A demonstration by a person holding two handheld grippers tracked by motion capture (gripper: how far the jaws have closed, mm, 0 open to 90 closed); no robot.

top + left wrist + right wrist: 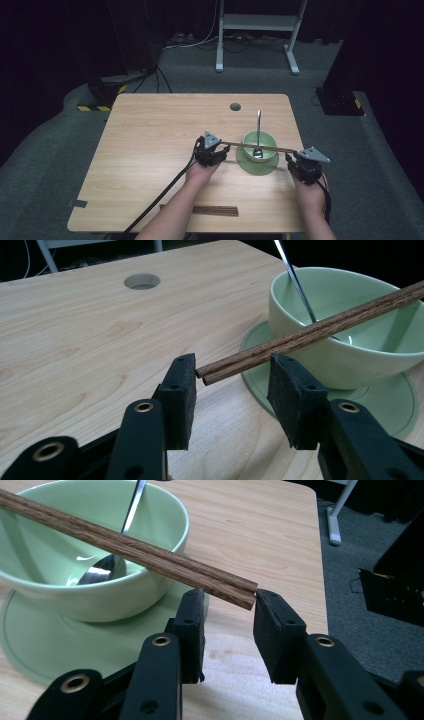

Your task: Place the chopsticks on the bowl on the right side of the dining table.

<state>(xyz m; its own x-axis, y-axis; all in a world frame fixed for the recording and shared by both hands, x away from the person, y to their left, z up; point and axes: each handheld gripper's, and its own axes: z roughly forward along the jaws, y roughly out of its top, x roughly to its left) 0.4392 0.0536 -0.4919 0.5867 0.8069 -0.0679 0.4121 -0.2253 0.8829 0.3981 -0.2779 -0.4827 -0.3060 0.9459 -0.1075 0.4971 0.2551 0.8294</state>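
Note:
A pair of brown wooden chopsticks lies level across the rim of a pale green bowl that stands on a matching saucer. A metal spoon leans in the bowl, handle pointing away. My left gripper is open at the chopsticks' left end, which sits between the jaws close to the left pad. My right gripper is open at the right end, which lies just above the gap between its fingertips. In both gripper views the sticks rest on the bowl.
More dark chopsticks lie near the table's front edge between the forearms. A round cable hole is at the back of the wooden table. A bit of tape marks the front left corner. The right table edge is close to my right gripper.

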